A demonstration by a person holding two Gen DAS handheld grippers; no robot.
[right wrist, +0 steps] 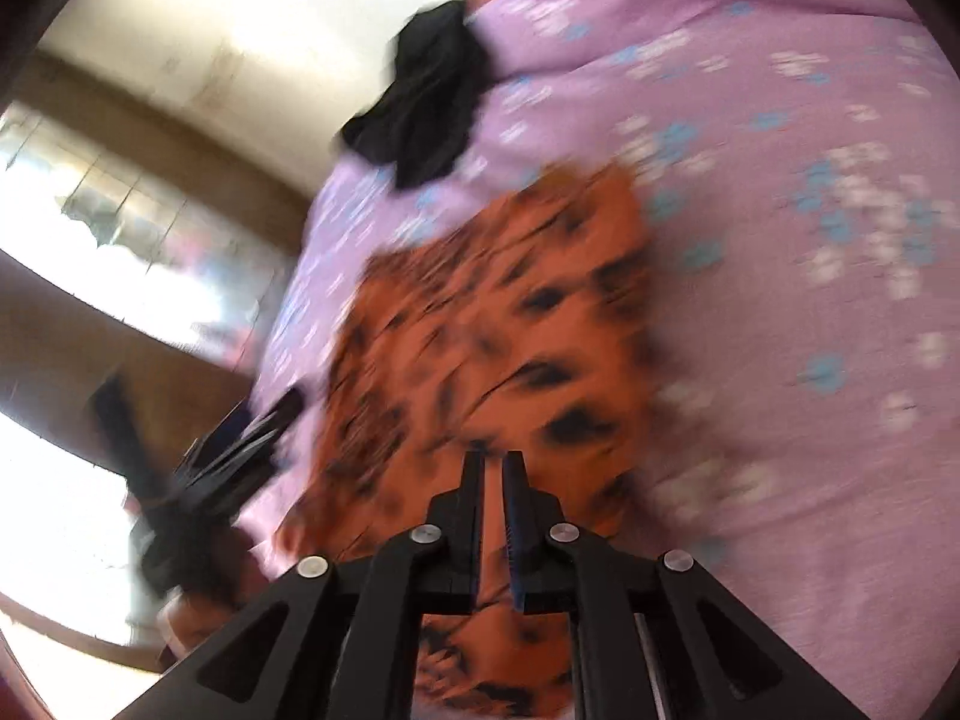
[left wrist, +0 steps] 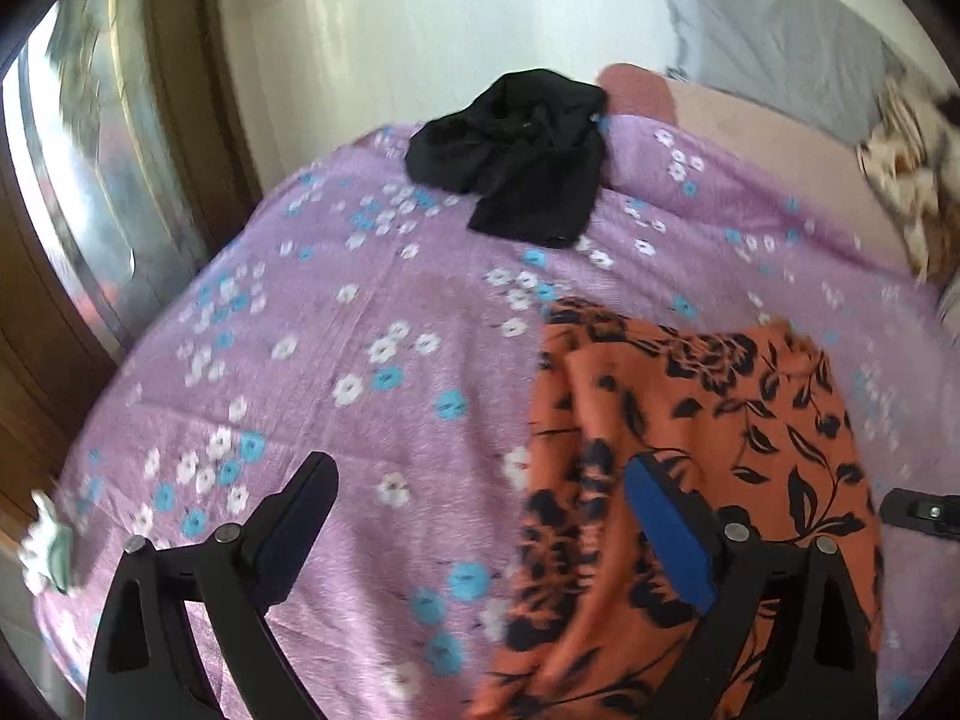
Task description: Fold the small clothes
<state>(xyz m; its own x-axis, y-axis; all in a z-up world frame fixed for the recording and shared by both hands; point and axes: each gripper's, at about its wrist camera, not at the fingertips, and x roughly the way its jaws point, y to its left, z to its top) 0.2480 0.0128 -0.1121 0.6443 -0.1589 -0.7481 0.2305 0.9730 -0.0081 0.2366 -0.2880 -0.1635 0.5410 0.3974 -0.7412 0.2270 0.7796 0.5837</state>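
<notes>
orange flower cloth (left wrist: 690,450) lies on the purple bed sheet (left wrist: 360,330), at 4 o'clock in the left view. left claw (left wrist: 480,510) spread wide, holding nothing. right claw (right wrist: 493,468) only a little apart, nothing pinched between. could slide into a messy heap, because nothing grips it. black cloth (left wrist: 516,156) waits at 12 o'clock.

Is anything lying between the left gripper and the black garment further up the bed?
Nothing visible does. Only bare flowered sheet lies between the left gripper and the black garment; the orange floral garment lies off to one side of that path.
</notes>
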